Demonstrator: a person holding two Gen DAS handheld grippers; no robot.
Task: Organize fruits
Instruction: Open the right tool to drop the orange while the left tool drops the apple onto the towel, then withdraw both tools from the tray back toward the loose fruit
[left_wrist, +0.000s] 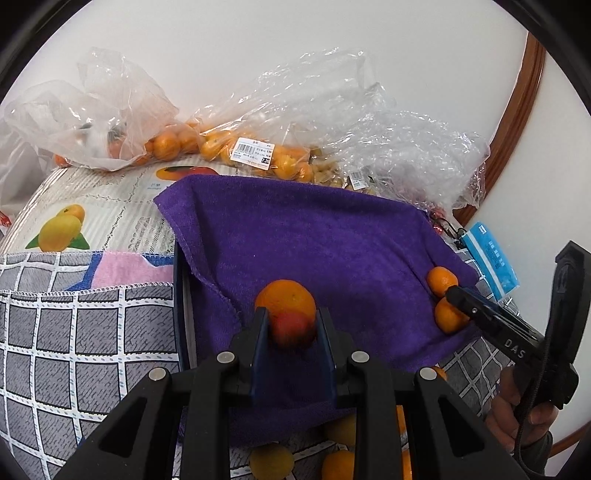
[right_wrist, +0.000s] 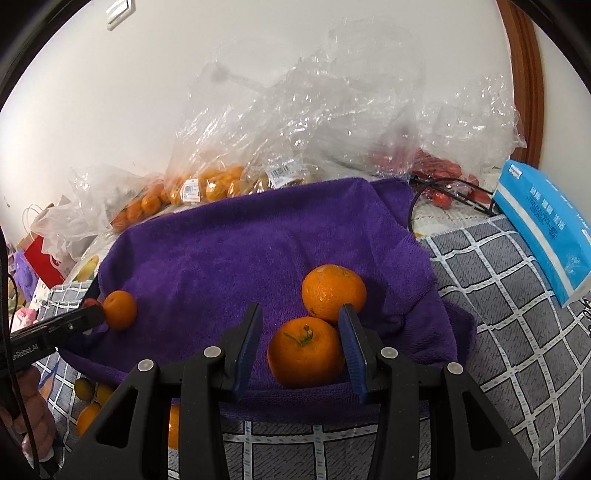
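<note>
A purple towel (left_wrist: 314, 236) is spread over a raised tray. My left gripper (left_wrist: 291, 314) is shut on a small red fruit (left_wrist: 292, 329), just in front of an orange (left_wrist: 286, 295) that lies on the towel. From the right wrist view, the left gripper (right_wrist: 92, 316) reaches in from the left beside that orange (right_wrist: 119, 309). My right gripper (right_wrist: 300, 310) stands open around a stemmed orange (right_wrist: 306, 355) resting on the towel, with a gap at the left pad. A second orange (right_wrist: 333, 292) lies just behind it. The right gripper (left_wrist: 456, 295) shows by both oranges.
Clear plastic bags of small oranges (left_wrist: 207, 144) and of red fruit (right_wrist: 439, 170) line the wall behind the towel. A blue tissue pack (right_wrist: 546, 229) lies at right on the grey chequered cloth (right_wrist: 509, 325). Loose yellow and orange fruits (left_wrist: 271, 461) lie below the towel's front edge.
</note>
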